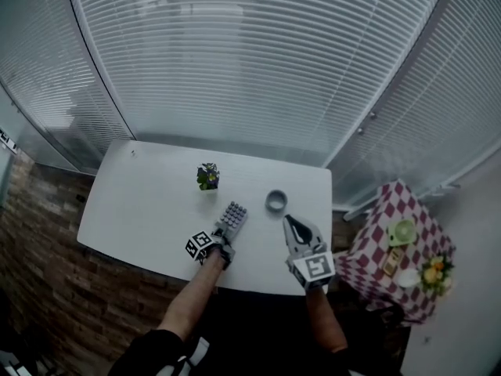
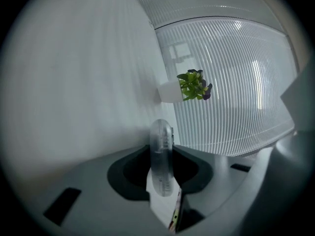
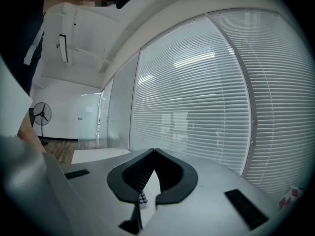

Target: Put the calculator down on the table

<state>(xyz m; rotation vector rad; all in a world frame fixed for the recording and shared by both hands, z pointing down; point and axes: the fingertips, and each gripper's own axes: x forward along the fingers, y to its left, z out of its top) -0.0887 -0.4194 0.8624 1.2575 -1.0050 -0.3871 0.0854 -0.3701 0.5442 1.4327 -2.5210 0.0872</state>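
Left hand-held gripper is clenched on the calculator, pinching its near end. In the left gripper view the calculator shows edge-on between the jaws, with the counter running parallel alongside it. So it's being held flat, keys up, ready to lay down rather than drop.

The calculator sits low over the counter, near the middle of the front edge. Can't tell whether its underside is touching the surface yet. The far end points toward the back edge, between the small plant pot and the tape roll, clear of both.

Right hand-held gripper hovers over the front-right part of the counter. Its jaws are closed tip to tip with nothing in them, as the right gripper view shows. It looks parked out of the way.

Judgement: this is the final lowering stage. The next step needs the calculator resting fully flat, then the left jaws opening and pulling straight back so it doesn't drag toward the front edge.
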